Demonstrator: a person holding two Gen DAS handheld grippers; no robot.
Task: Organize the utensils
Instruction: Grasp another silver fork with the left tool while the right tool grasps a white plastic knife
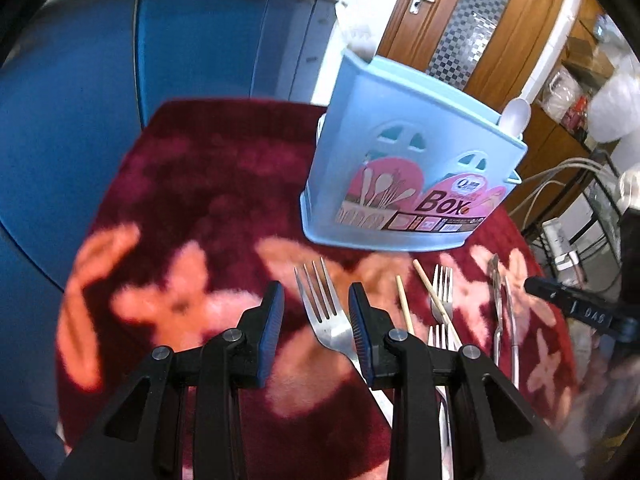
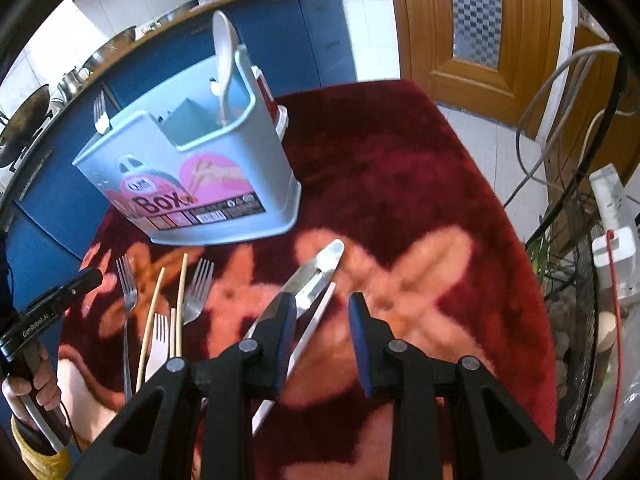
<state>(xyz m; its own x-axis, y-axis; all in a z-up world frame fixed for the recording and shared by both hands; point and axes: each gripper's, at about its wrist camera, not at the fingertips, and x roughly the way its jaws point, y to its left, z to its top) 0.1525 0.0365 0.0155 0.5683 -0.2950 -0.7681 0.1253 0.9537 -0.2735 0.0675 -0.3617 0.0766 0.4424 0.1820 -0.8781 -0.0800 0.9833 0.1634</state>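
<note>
A light blue utensil box (image 1: pixel 404 168) stands on a red cloth with pink flowers (image 1: pixel 200 208); a white spoon (image 1: pixel 516 114) sticks out of it. In the right wrist view the box (image 2: pixel 200 168) holds the white spoon (image 2: pixel 224 60) and a fork (image 2: pixel 101 114). My left gripper (image 1: pixel 316 308) is open, with a steel fork (image 1: pixel 324 312) lying between its fingers. More forks (image 1: pixel 442 292), wooden chopsticks (image 1: pixel 434 296) and steel tongs (image 1: pixel 502 300) lie to its right. My right gripper (image 2: pixel 322 316) is open over the cloth, just right of the tongs (image 2: pixel 312 280).
Blue cabinets (image 1: pixel 120 80) stand behind the table. A wooden door (image 2: pixel 480 40) is at the back right. Cables (image 2: pixel 560 100) and a white power strip (image 2: pixel 612 216) hang off the table's right edge. The left gripper's body (image 2: pixel 48 308) shows at the left of the right wrist view.
</note>
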